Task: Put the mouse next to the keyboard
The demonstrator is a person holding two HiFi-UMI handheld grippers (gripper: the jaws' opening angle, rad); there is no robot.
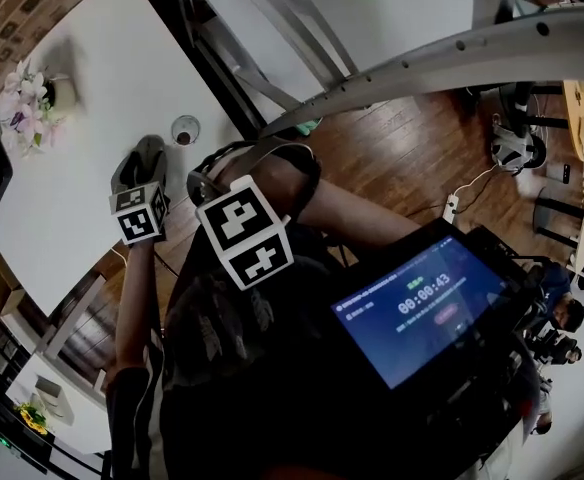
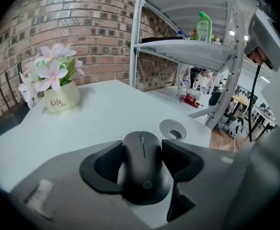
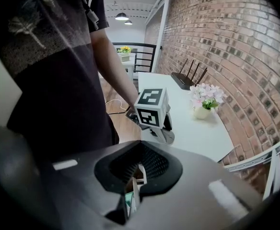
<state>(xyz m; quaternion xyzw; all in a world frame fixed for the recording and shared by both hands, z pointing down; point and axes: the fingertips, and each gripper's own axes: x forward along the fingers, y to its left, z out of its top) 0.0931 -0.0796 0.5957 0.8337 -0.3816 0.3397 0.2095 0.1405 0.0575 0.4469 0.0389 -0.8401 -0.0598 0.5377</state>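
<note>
Here, the mouse sits clamped at the table's edge.
A flower pot (image 2: 62, 98) stands toward the left side of the white table (image 2: 106, 109). Near the front edge, the left gripper (image 2: 142, 152) pinches the black mouse (image 2: 144, 181) by both sides, with a round cable port (image 2: 172, 129) just beyond to the right. The right gripper (image 3: 135, 174) hangs off the table by the person's torso, claw pressed together on nothing.

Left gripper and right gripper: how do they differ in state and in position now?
The left gripper is shut on the black mouse; the right gripper is shut on nothing. The left gripper is over the white table; the right gripper is held beyond its edge, beside the person's body. Both are shut.
</note>
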